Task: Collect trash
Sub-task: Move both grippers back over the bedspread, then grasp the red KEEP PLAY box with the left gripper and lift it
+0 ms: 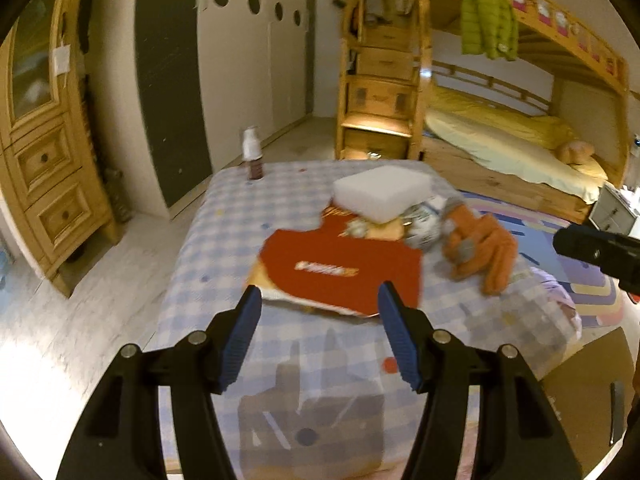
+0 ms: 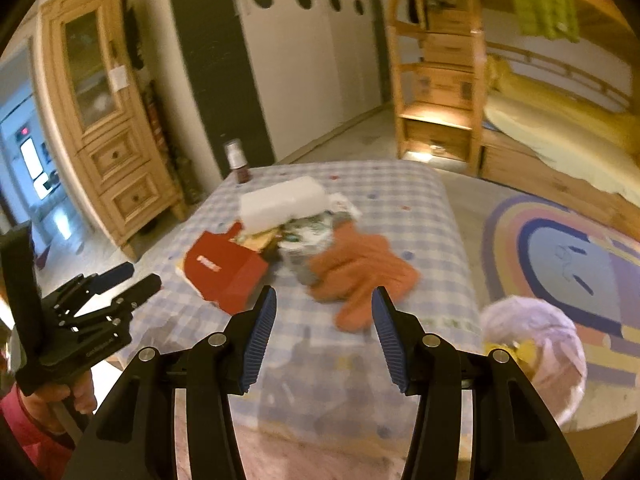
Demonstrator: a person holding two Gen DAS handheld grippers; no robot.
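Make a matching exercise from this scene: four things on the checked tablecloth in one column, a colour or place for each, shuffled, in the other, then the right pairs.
Things:
1. foam block
2. flattened carton
3. glove
4. small bottle

Descriptions:
A. orange, lying at the right end of the pile
B. standing upright alone at the far left corner of the table
C. white, resting on top of the pile
D. red, nearest the left gripper

Pairs: 1-C, 2-D, 3-A, 4-B
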